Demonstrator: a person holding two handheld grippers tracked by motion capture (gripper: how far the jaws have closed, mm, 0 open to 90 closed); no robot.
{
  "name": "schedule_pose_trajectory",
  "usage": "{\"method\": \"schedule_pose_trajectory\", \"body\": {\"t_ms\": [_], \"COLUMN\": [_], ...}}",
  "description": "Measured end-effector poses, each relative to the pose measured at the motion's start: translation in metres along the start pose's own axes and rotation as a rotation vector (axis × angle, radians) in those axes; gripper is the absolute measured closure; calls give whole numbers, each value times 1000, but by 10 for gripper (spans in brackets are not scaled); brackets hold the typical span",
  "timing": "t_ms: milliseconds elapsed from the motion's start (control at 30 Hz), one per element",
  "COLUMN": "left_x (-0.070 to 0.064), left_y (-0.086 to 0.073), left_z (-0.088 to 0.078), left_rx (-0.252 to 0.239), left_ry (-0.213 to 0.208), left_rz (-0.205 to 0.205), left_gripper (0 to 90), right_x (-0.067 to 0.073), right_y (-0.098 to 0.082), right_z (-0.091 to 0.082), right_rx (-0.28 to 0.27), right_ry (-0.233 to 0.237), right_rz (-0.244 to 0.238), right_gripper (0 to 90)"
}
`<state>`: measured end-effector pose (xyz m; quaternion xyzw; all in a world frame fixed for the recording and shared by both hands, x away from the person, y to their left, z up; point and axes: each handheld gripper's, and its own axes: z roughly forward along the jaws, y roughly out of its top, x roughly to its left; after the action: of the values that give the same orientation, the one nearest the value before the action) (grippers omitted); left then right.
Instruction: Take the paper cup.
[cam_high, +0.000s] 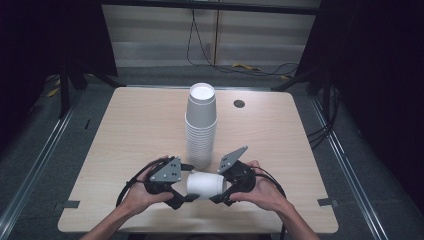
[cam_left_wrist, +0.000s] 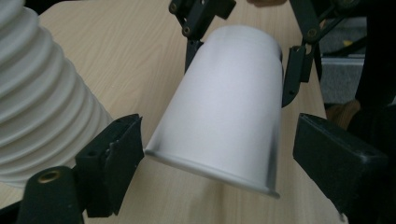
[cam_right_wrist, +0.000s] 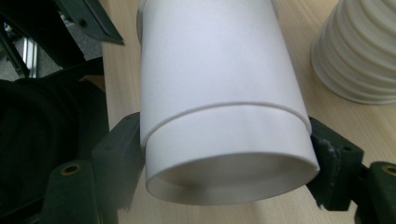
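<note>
Right gripper (cam_high: 220, 199) first, down at the near edge of the table (cam_high: 135, 130): its jaws are clamped on the cup (cam_high: 205, 184), one black pad pressed to each side of the end that faces it. In the right gripper view that end shows a shallow hollow with a smooth edge, and a thin raised line rings the wall a little farther along.

Left gripper (cam_high: 182, 200) comes in from the other side. Its jaws stand either side of the cup's wider end, and in the left gripper view one pad sits right at the rim while the other stands clear with a gap, so no squeeze there, moderately wide. A hand wraps each gripper, and each one carries a grey three-cornered plate on top.

And the cup itself: plain white paper, matte, no print, tapering from a thin rolled rim at the left gripper's end to the narrower end in the right gripper's grip. It lies on its side, spanning the gap between the two grippers; whether it rests on the wood or hangs just above it, I cannot tell.

Just beyond stands the stack (cam_high: 201, 125), a tall column of the same white cups set upside down, rims showing as ridges, base on top, close behind the held cup.

Farther back, a small dark hole (cam_high: 239, 103) sits in the table near its far edge, and past it black cables (cam_high: 200, 50) run down across the floor
</note>
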<state>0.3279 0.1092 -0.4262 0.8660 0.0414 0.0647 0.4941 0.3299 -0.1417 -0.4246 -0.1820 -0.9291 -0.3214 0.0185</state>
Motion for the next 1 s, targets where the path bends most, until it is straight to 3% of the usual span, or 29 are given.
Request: {"method": "schedule_pose_trajectory", "body": {"t_ms": [167,300,467,500,567,1000], "left_x": [4,9,15,15,17,15], "left_y": [-4,-10,-18,-18,-24,-25], "left_z": [-3,-4,-9,-9,-11,-13], "left_rx": [-45,-111,-157,-157,-198,-262], "left_ry": [13,8,19,19,67,30], "left_rz": [-39,-135,-180,-180,-182,-213], "left_gripper": [156,156,156,157,153,154], "right_x": [-3,-5,-11,-12,-14,-16], "right_y": [-7,-11,-19,-20,-23,-36], "right_z": [-5,-10,-15,-15,-17,-23], "right_rx": [-18,-56,-108,-123,-154,-287], "right_ry": [-15,-18,-13,-11,-5,-5], "right_rz": [30,42,78,84,92,114], "right_gripper": [241,241,240,240,240,238]}}
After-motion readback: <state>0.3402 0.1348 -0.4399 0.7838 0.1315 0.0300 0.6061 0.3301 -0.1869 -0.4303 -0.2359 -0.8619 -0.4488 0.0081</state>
